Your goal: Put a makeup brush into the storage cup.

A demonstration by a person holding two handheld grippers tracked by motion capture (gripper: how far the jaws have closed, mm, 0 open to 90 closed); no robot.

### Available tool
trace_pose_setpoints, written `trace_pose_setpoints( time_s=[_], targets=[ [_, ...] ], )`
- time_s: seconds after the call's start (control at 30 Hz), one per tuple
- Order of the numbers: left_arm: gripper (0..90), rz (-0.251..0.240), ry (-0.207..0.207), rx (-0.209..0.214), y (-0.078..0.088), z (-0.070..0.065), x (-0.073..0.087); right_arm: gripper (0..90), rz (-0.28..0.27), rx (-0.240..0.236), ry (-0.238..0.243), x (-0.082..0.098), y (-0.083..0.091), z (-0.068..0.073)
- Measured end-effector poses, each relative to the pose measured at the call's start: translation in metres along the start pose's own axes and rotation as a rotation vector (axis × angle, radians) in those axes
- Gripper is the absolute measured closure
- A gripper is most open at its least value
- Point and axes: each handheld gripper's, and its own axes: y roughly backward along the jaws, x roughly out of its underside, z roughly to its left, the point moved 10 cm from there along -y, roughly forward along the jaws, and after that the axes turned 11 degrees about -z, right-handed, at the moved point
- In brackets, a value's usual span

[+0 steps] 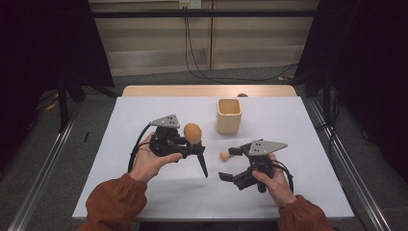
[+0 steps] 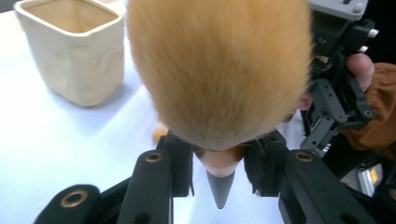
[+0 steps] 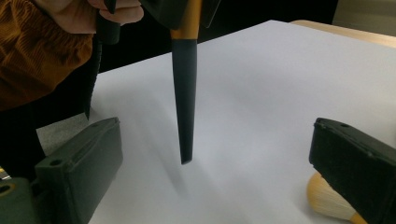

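The left gripper (image 1: 190, 147) sits above the left-centre of the white table (image 1: 144, 115), held in the person's left hand (image 1: 151, 161). Its jaws are closed tight on a large brush (image 1: 193, 134), clamping it at the gold collar just under the bristles. The fluffy orange-tan head stands up above the jaws, and the black handle slants down and to the right, its tip hanging just above the table without touching it. In the left gripper view the bristle head (image 2: 219, 70) looms close to the lens, with the jaws pinching the narrow neck below it.

The right gripper (image 1: 230, 163) is near the front right of the table, in the right hand (image 1: 274, 180). Its jaws stand wide apart with nothing pressed between them. In the right gripper view the two black pads (image 3: 84, 163) flank bare table, and the large brush's dark handle (image 3: 184, 93) hangs between them farther off.

A small brush (image 1: 224, 155) lies on the table just beside the right gripper's upper jaw. Its pale bristles (image 3: 327, 198) peek out from under the right-hand pad in the right gripper view; whether the pad actually touches it is hard to judge, since the pad covers most of it.

A cream cup (image 1: 228, 115) stands upright beyond both grippers, toward the far side of the table, well apart from either brush.
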Motion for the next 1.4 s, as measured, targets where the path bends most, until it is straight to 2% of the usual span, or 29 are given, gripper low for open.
trace_pose_setpoints(
  time_s=[0.13,0.2,0.3,0.33,0.43,0.5,0.63,0.73,0.8,0.9,0.97,1.03,1.17,1.4],
  targets=[
    [65.8,0.008,0.005,0.004,-0.007,-0.001,0.006,2.2,0.008,-0.012,0.003,0.001,-0.001,0.004],
    [65.7,0.012,0.008,0.007,-0.009,-0.001,0.008,2.2,0.015,-0.022,0.021,0.001,-0.002,0.007],
    [65.7,0.019,0.006,0.005,-0.012,-0.002,0.010,2.2,0.012,-0.050,0.031,-0.001,-0.004,0.012],
    [65.8,0.018,0.008,0.009,-0.012,-0.002,0.010,2.2,0.015,-0.046,0.042,-0.001,-0.005,0.012],
    [65.8,0.021,0.007,0.013,-0.014,-0.004,0.011,3.1,0.021,-0.040,0.022,-0.001,-0.009,0.013],
    [65.8,0.018,0.010,0.018,-0.015,-0.005,0.011,4.1,0.033,-0.023,0.031,-0.001,-0.012,0.013],
    [65.8,0.009,0.015,0.025,-0.017,-0.008,0.010,6.0,0.045,-0.026,0.024,0.000,-0.020,0.016],
    [65.8,0.008,0.015,0.029,-0.018,-0.009,0.010,12.4,0.046,-0.029,0.013,-0.002,-0.023,0.016],
    [65.7,0.006,0.015,0.027,-0.018,-0.009,0.010,16.6,0.038,-0.023,0.022,-0.003,-0.025,0.016],
    [65.8,0.005,0.013,0.028,-0.017,-0.009,0.009,30.9,0.032,-0.025,0.042,-0.003,-0.029,0.015],
    [65.8,0.007,0.012,0.028,-0.018,-0.009,0.010,31.4,0.043,-0.014,0.036,-0.001,-0.032,0.014],
    [65.8,0.009,0.014,0.032,-0.019,-0.010,0.011,40.5,0.046,-0.015,0.035,0.001,-0.034,0.014],
    [65.8,0.008,0.018,0.031,-0.020,-0.009,0.011,52.8,0.033,-0.010,0.024,-0.001,-0.037,0.013],
    [65.8,0.009,0.017,0.026,-0.021,-0.008,0.013,62.3,0.029,-0.005,0.005,0.000,-0.040,0.012]
  ],
)
